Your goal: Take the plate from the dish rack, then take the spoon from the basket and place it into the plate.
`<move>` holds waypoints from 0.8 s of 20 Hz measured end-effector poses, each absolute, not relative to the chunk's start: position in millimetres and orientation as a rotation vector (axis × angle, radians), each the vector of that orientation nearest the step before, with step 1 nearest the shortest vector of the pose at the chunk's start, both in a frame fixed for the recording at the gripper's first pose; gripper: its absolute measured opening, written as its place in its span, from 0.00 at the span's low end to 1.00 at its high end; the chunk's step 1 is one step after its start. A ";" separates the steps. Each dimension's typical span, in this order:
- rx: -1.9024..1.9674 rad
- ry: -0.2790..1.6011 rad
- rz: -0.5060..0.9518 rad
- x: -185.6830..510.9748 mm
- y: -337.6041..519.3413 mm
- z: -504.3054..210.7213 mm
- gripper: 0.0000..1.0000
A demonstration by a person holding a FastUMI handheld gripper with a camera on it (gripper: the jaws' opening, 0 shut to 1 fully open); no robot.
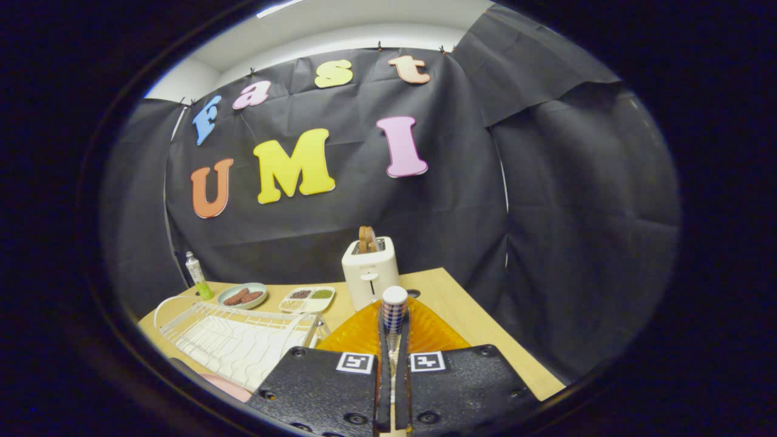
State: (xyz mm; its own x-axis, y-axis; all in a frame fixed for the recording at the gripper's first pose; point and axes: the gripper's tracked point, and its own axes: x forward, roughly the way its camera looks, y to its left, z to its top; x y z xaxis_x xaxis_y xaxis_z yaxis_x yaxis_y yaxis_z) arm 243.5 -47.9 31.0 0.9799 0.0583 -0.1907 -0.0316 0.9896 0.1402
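Note:
My gripper (pixel 394 325) is shut on a spoon (pixel 394 301), whose blue-checked, white-tipped end sticks up from between the fingertips. Right below and ahead of the fingers lies an amber ribbed plate (pixel 361 334) on the wooden table (pixel 467 315); the spoon hangs over its middle. To the left of the fingers stands the white wire dish rack (pixel 237 340), with no dishes showing in it. A pink rounded object (pixel 226 386) peeks out below the rack, beside the left finger; I cannot tell what it is.
Beyond the plate stands a white toaster (pixel 370 273) with bread slices in it. Left of it are a divided tray of grains (pixel 307 298), a small plate with brown food (pixel 243 295) and a tube (pixel 197 276). The table's edge runs close on the right.

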 end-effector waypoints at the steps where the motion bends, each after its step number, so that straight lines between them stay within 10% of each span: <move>1: 0.126 0.174 0.037 236.0 -44.7 43.4 0.08; 16: 0.153 0.209 0.217 70.8 110.5 76.5 0.08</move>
State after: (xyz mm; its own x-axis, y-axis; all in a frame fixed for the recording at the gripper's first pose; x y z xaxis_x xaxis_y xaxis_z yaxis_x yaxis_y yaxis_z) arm 70.8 110.5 76.5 0.9549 0.2292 -0.1886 -0.1974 0.9649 0.1731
